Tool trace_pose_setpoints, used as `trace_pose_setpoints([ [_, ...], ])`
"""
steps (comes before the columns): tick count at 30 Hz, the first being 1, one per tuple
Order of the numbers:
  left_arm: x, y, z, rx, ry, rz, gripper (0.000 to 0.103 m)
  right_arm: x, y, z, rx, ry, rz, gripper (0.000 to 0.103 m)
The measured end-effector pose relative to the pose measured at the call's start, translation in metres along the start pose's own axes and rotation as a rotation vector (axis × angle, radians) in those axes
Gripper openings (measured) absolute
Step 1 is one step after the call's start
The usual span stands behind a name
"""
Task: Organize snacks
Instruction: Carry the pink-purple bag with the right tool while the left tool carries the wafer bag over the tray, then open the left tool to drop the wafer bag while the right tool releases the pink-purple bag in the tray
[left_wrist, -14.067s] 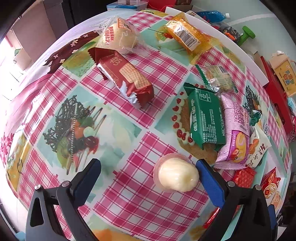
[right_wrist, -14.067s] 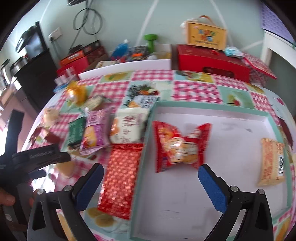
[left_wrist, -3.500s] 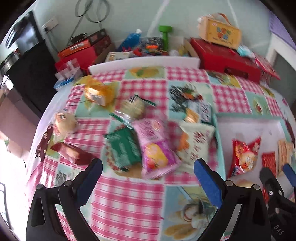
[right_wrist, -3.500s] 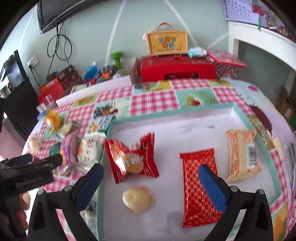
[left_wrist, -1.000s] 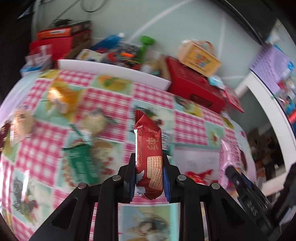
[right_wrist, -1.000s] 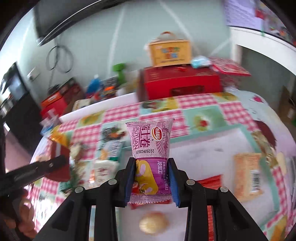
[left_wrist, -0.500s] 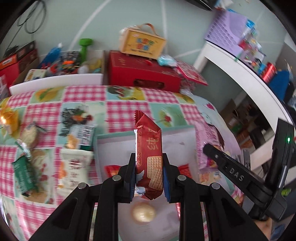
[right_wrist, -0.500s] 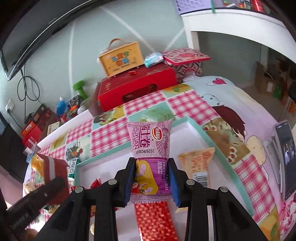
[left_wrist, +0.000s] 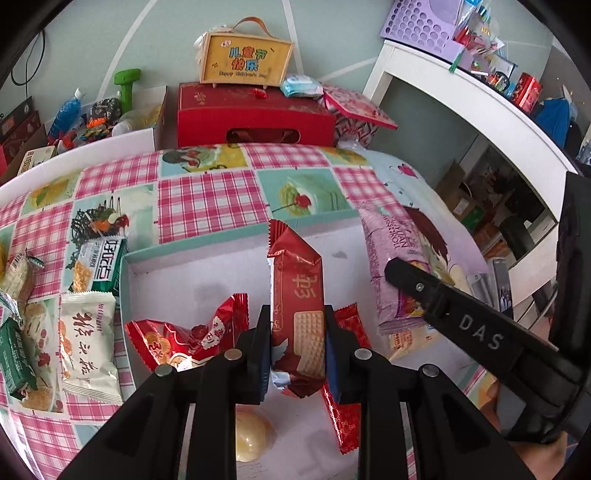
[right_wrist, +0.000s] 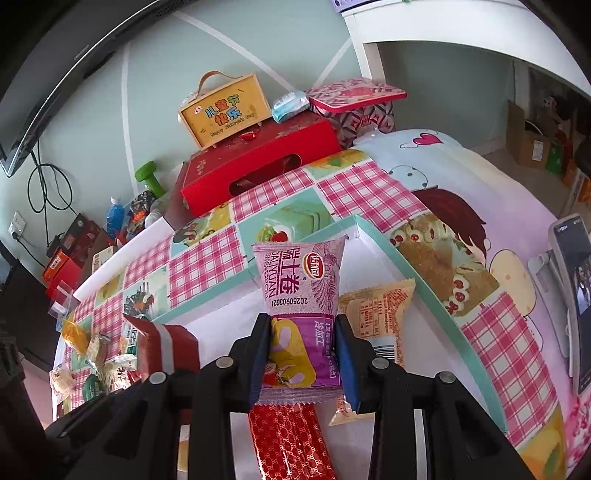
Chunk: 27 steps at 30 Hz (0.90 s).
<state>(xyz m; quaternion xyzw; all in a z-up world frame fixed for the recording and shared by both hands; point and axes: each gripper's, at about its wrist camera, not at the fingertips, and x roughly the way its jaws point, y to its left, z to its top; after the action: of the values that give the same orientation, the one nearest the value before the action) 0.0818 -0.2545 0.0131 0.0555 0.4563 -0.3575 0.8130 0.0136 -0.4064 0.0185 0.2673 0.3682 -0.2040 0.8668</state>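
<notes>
My left gripper (left_wrist: 297, 349) is shut on a red biscuit packet (left_wrist: 297, 295) and holds it upright above the white tray with a teal rim (left_wrist: 207, 243). My right gripper (right_wrist: 301, 356) is shut on a pink roll-cake packet (right_wrist: 301, 291), also above the tray (right_wrist: 402, 266); that packet shows at the right of the left wrist view (left_wrist: 391, 273). In the tray lie a red candy-shaped bag (left_wrist: 184, 339), a round yellow pastry (left_wrist: 253, 435), a red patterned bar (right_wrist: 291, 443) and an orange packet (right_wrist: 380, 310).
Several loose snacks lie on the checked tablecloth left of the tray, among them a white packet (left_wrist: 86, 343) and a green packet (left_wrist: 16, 354). A red box (left_wrist: 255, 114) with a yellow case on it stands at the back. A phone (right_wrist: 572, 295) lies at the right.
Both grippers have carried their packets further to the right and lower over the tray. Both grips are unchanged.
</notes>
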Motion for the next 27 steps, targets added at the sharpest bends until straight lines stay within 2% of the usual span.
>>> trace_pose_setpoints([
  [7,0.006,0.001,-0.004,0.007,0.011,0.03,0.025,0.003,-0.001,-0.002,0.003,0.014,0.01,0.037],
  [16,-0.005,0.006,0.002,-0.008,-0.004,0.05,0.028,0.006,-0.002,-0.002,0.004,0.03,0.007,0.037],
  [20,-0.016,0.012,0.005,-0.025,-0.026,0.057,0.048,0.008,-0.001,-0.003,0.001,0.039,0.006,0.039],
  [25,-0.025,0.023,0.008,-0.053,-0.04,0.09,0.053,0.008,0.002,-0.003,-0.009,0.046,0.001,0.041],
  [27,-0.027,0.029,0.009,-0.072,-0.04,0.099,0.056,0.008,0.003,-0.003,-0.018,0.046,-0.001,0.049],
])
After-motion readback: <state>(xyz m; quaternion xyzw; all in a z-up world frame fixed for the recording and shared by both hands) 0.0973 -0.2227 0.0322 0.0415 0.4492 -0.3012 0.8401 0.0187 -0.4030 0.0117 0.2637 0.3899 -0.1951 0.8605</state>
